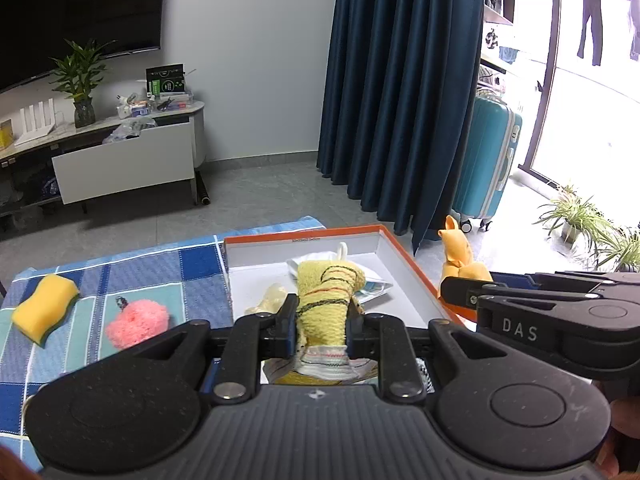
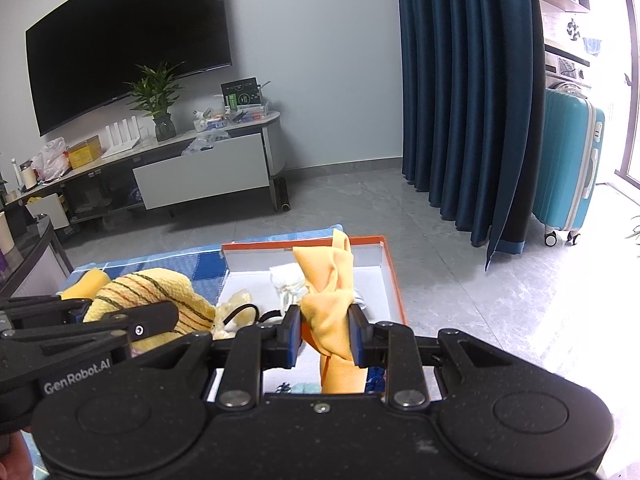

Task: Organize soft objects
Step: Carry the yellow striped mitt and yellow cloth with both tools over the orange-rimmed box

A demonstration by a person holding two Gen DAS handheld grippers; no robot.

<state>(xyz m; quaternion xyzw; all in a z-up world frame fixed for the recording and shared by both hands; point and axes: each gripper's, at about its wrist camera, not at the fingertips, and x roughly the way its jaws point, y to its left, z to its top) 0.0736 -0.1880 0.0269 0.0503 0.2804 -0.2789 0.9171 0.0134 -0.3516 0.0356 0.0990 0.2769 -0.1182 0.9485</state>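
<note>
My left gripper (image 1: 322,326) is shut on a yellow striped cloth (image 1: 326,300) and holds it above the orange-rimmed white box (image 1: 404,252). The cloth also shows at the left of the right wrist view (image 2: 160,292). My right gripper (image 2: 325,334) is shut on a knotted orange cloth (image 2: 330,300) above the same box (image 2: 394,276). That cloth shows at the right of the left wrist view (image 1: 460,260). White and pale soft items (image 1: 320,258) lie inside the box.
A yellow sponge (image 1: 44,308) and a pink fluffy ball (image 1: 138,322) lie on the blue checked cloth (image 1: 160,272) left of the box. Beyond are a TV stand (image 1: 128,160), a dark blue curtain (image 1: 400,80) and a teal suitcase (image 1: 486,160).
</note>
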